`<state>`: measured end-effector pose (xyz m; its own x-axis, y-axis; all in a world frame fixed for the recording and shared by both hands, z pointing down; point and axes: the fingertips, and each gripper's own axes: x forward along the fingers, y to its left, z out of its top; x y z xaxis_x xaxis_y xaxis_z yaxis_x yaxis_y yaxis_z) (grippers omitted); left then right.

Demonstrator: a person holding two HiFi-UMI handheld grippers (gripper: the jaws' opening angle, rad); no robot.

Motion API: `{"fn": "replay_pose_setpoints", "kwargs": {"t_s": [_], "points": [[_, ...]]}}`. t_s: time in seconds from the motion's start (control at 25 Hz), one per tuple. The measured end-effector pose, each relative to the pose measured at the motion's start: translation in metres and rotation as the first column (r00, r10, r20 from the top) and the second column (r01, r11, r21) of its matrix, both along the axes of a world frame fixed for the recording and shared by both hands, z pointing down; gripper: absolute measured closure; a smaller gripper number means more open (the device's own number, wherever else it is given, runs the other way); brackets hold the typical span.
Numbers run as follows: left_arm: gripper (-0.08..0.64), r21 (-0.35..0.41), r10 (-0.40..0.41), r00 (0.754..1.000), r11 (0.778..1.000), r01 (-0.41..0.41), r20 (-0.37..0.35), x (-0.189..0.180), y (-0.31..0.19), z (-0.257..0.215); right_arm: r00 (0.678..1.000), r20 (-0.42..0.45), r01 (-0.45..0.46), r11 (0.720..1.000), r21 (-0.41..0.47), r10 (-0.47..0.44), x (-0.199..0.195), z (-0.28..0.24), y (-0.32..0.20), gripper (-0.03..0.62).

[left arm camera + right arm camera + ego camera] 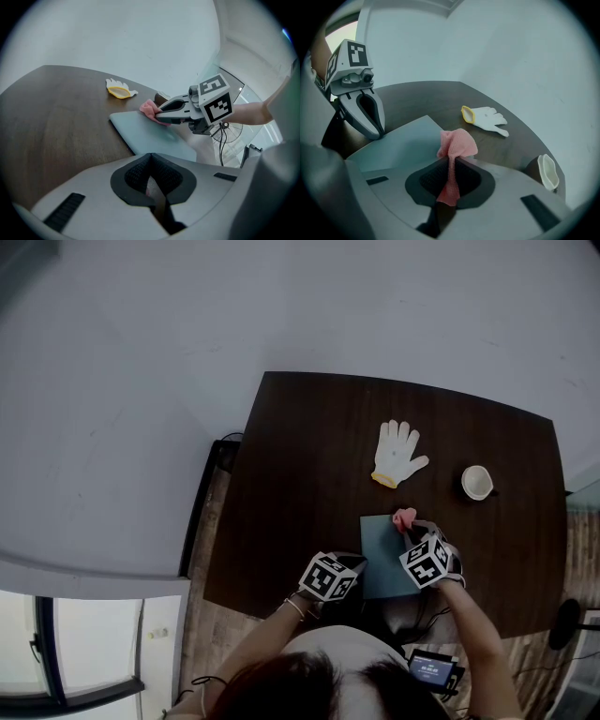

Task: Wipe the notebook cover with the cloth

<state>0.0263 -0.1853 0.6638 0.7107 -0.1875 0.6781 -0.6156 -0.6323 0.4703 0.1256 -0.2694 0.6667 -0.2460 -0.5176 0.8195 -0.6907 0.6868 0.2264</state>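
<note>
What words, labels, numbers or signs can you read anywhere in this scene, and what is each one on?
No text reads clearly anywhere.
Small lit screen at the person's waist: bluish print, too small to read.
Cubes on the left gripper and right gripper: black-and-white square marker patterns, no letters.
On the flat teal notebook, pink knitted cloth, white fabric glove, white cup: no print visible.

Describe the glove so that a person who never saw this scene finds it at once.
On the dark wooden table, look beyond the grey-blue notebook, away from the person. The glove lies flat there, left of the cup; only it has white fingers and a yellow cuff.
</note>
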Motion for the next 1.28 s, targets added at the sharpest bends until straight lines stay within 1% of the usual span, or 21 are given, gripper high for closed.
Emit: {"fn": "replay_pose_setpoints", "kwargs": {"t_s": [0.2,0.32,0.4,0.52,0.76,0.88,1.04,1.28], "points": [[0.541,0.004,0.000,1.000,1.000,0.000,0.003,0.001,0.000,0.000,0.998,0.011,-0.056,0.998,-0.008,0.056,0.014,0.000,-0.001,0.555],[0.541,0.007,0.000,1.000,1.000,0.000,0.006,0.001,0.001,0.000,0.996,-0.015,-0.093,0.996,-0.001,0.093,0.029,0.003,0.000,0.555],[0.541,0.007,-0.001,1.000,1.000,0.001,0.004,0.001,0.001,0.000,0.991,-0.024,-0.133,0.991,-0.014,0.132,0.040,0.005,0.002,0.555],[0.541,0.011,-0.009,1.000,1.000,0.009,0.004,0.001,0.002,0.000,0.980,0.027,-0.199,0.980,-0.026,0.199,0.048,0.003,0.008,0.555],[0.541,0.023,-0.012,1.000,1.000,0.012,0.000,0.000,0.003,-0.001,0.966,0.087,-0.252,0.964,0.080,0.246,0.047,-0.022,0.013,0.555],[0.541,0.019,-0.027,1.000,0.999,0.027,-0.003,-0.001,0.004,-0.001,0.967,0.122,-0.238,0.963,0.125,0.223,0.035,-0.039,0.016,0.555],[0.541,0.019,-0.053,0.998,0.998,0.054,-0.023,-0.002,0.004,-0.007,0.977,0.153,-0.170,0.973,0.155,0.147,0.009,-0.057,0.021,0.554],[0.541,0.030,-0.066,0.997,0.997,0.067,-0.035,-0.006,0.007,-0.011,0.978,0.204,-0.063,0.992,0.110,0.039,-0.041,-0.058,0.041,0.554]]}}
